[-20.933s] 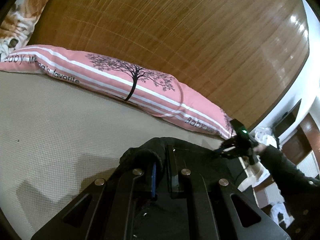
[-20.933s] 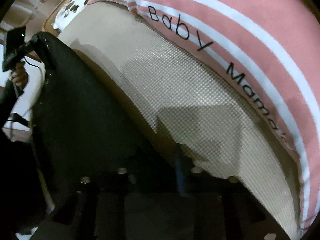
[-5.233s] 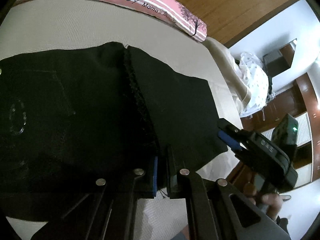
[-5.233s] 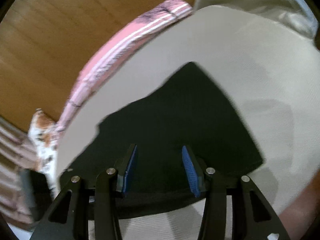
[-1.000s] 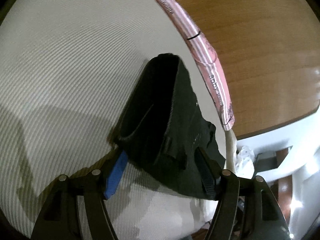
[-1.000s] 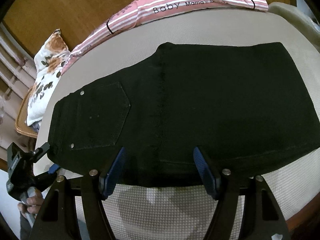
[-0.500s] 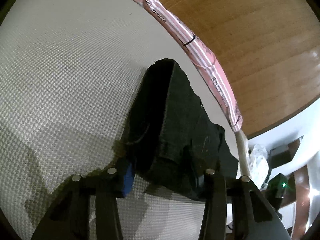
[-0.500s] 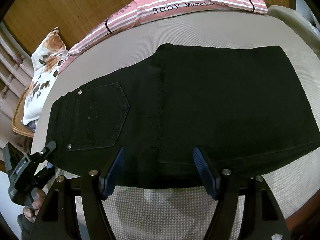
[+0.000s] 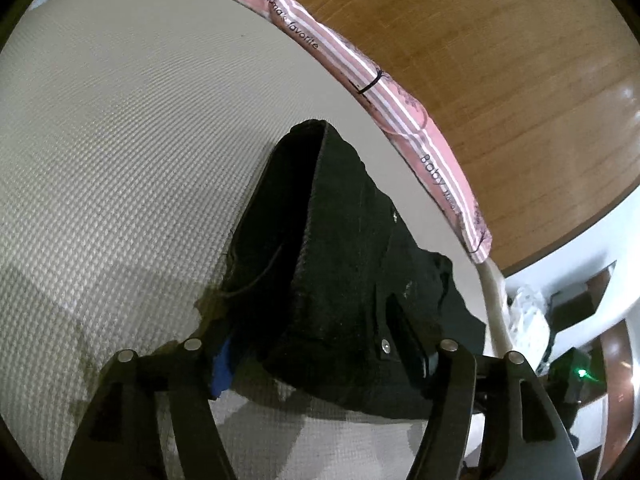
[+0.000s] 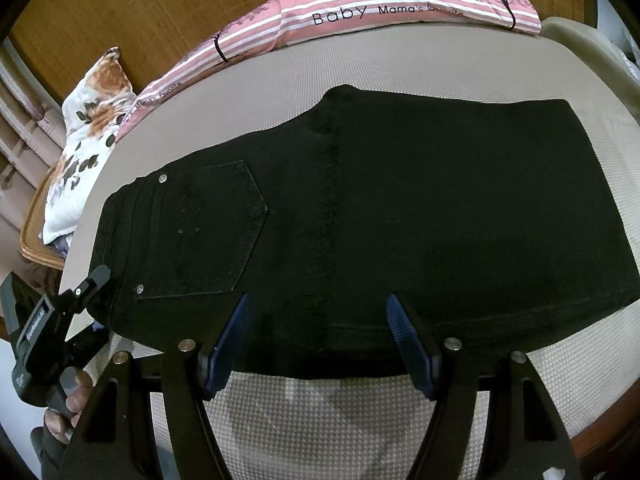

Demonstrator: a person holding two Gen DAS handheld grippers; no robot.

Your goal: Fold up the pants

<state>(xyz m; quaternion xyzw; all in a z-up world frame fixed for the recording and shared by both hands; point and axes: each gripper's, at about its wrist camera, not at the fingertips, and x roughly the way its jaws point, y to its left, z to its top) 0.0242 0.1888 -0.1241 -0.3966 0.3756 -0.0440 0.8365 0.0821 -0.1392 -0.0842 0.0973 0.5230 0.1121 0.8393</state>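
The black pants [image 10: 400,220] lie folded flat on the beige bed [image 10: 360,412], waistband toward the left and back pocket facing up. A pink striped pillow [image 10: 400,4] runs along the far edge of the bed against the wooden headboard [image 9: 500,60], with a floral pillow [image 10: 88,120] beyond the pants' waistband end.

The right hand-held gripper [image 10: 320,344] sits at the near edge of the pants with its blue-padded fingers spread apart; nothing is between them but the fabric edge below.

The left hand-held gripper [image 9: 324,360] is at the waistband corner. Its fingers straddle the bunched waistband, and dark cloth covers most of the right finger. Only a patch of the blue pad [image 9: 222,368] on the left finger shows. Whether the fingers are pressing the fabric cannot be told. In the right wrist view its tips are cut off behind the pants' corner.
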